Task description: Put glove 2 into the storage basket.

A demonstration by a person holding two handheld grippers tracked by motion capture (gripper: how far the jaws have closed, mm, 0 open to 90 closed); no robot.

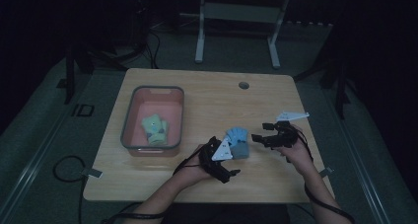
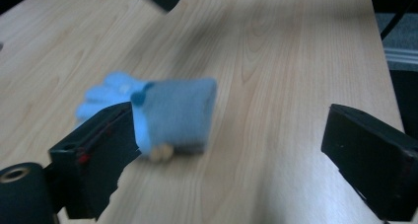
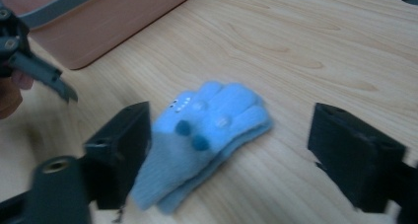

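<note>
A pair of light blue gloves (image 1: pixel 237 141) lies stacked on the wooden table (image 1: pixel 212 95), near its front right. My left gripper (image 1: pixel 226 157) sits just left of and in front of the gloves. In the left gripper view its jaws (image 2: pixel 231 130) stand wide apart, with the gloves' grey-blue cuff (image 2: pixel 177 115) beside the left jaw and a wide gap to the right one. My right gripper (image 1: pixel 260 133) hovers just right of the gloves. Its jaws (image 3: pixel 231 120) are open on either side of the gloves (image 3: pixel 207 135), not pressing them.
A pink bin with a grey rim (image 1: pixel 129 116) stands at the table's left and holds a green glove (image 1: pixel 155 129). A round cable hole (image 1: pixel 243 85) sits near the far edge. White frame legs (image 1: pixel 199 41) stand beyond the table. A cable (image 1: pixel 66 167) loops on the floor.
</note>
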